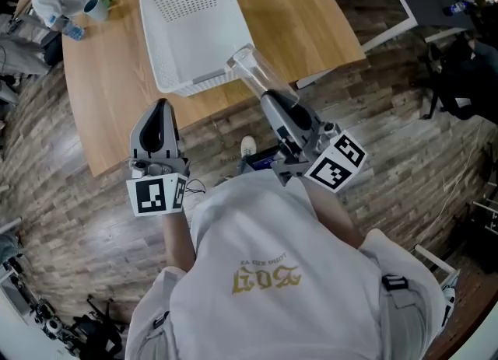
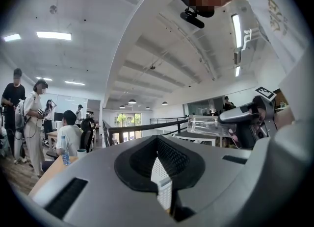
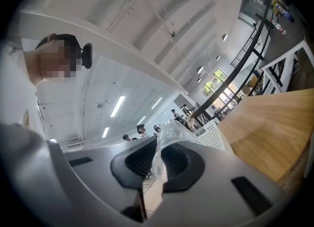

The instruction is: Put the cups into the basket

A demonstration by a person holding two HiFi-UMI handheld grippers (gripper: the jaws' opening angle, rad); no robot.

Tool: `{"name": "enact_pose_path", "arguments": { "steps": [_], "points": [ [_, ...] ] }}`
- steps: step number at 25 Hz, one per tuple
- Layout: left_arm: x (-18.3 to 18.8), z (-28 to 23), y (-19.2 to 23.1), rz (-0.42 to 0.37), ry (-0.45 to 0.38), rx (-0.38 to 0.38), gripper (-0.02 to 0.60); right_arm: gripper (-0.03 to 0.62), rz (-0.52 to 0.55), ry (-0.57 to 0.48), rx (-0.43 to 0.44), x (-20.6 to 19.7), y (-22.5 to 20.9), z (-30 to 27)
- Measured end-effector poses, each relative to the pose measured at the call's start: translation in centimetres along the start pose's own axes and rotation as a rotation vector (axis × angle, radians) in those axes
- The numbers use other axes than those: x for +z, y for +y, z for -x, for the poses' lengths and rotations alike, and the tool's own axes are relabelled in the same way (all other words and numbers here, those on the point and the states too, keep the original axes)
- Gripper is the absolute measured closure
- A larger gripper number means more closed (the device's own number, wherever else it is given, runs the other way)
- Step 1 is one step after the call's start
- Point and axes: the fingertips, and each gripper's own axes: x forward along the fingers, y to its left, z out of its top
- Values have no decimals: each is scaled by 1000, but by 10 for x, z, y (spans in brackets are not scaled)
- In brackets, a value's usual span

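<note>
Right gripper point(image 1: 263, 92) pinches a clear plastic cup point(image 1: 247, 66) by its near end. The cup is tilted and sits at the near right corner of the white basket point(image 1: 159, 55) (perforated walls). The basket is on the wooden table point(image 1: 319, 16). Left gripper point(image 1: 162, 108) is over the table's near edge, left of the cup, jaws pressed together with nothing between them.

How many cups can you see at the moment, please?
2. One clear cup is clamped in the right gripper over the basket's near rim; a second cup stands at the table's far corner. The basket looks empty.
</note>
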Motion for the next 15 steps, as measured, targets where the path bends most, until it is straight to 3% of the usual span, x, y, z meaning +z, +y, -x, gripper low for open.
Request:
{"name": "enact_pose_path", "arguments": {
  "steps": [7,15],
  "points": [
    [7,-23,0,-14,2,47,577,559,67,56,-5,15,-27,-14],
    [16,-42,6,-41,6,68,577,559,61,69,26,23,-38,-35]
  ]
}}
